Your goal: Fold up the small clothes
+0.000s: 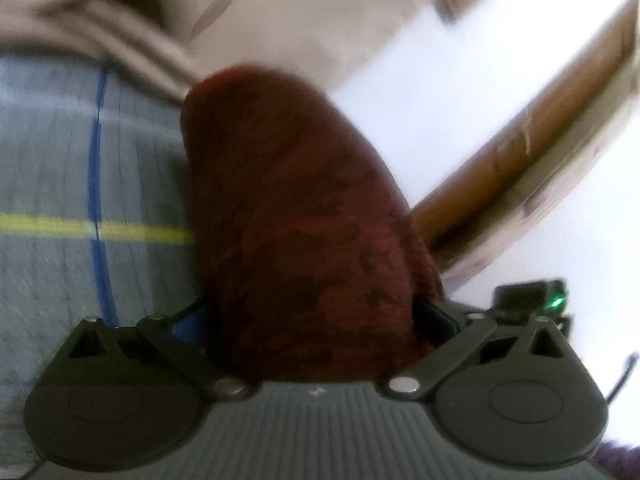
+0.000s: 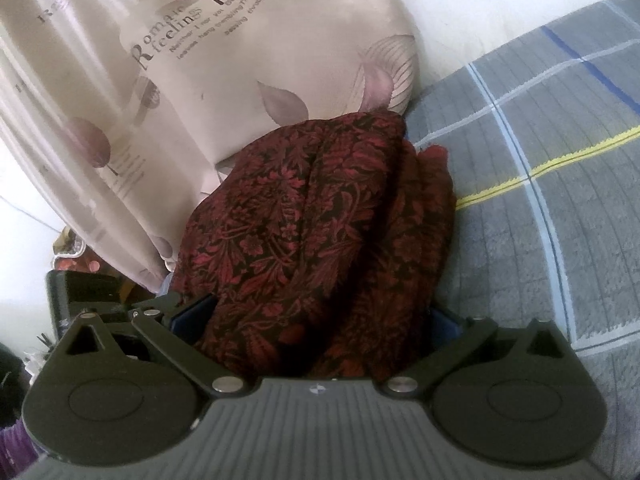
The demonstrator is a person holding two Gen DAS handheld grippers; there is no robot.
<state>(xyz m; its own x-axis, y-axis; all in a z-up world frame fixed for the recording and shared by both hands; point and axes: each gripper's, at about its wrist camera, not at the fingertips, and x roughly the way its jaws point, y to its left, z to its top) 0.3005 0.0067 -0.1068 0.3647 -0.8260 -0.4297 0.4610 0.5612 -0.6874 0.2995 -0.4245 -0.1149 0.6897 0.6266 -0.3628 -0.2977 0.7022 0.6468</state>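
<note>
A dark red cloth with a black floral pattern fills the middle of both views. In the left wrist view the cloth (image 1: 296,216) is draped over my left gripper (image 1: 316,320); its fingers are hidden and the jaws stand shut on the cloth. The view is blurred. In the right wrist view the cloth (image 2: 304,224) is bunched in folds over my right gripper (image 2: 320,320), which is shut on it, fingers hidden. It hangs above the grey checked blanket (image 2: 540,184).
A beige pillow (image 2: 192,68) with purple leaves and printed text lies behind the cloth. The grey blanket (image 1: 52,184) has blue, white and yellow lines. A brown wooden bed frame (image 1: 520,160) runs along a white wall. Dark clutter (image 2: 76,280) sits at left.
</note>
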